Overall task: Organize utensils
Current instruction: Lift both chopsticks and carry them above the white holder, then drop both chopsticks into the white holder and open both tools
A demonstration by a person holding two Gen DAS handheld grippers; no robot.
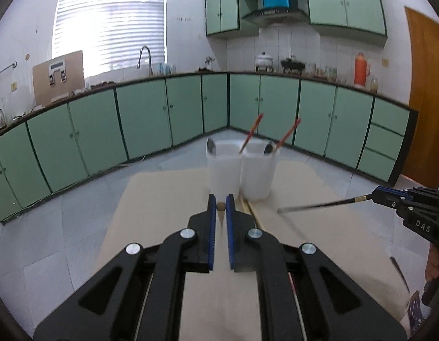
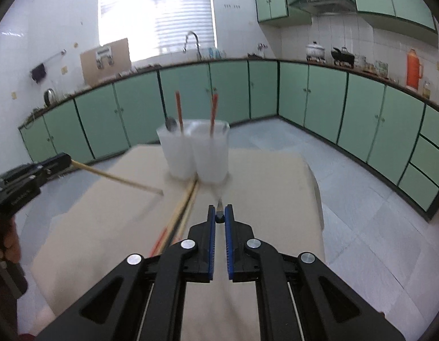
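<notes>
Pinching light, stiff, slippery utensils at handle ends | left gripper: pale wooden chopstick | right gripper: dark metal-tipped chopstick | target: white translucent plastic cups, far edge of beige table

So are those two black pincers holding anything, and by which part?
Yes. The left gripper pinches a pale wooden chopstick at one end; the right gripper pinches a dark chopstick with a brass band at its banded end.

Two cups block the table's far end.
</notes>
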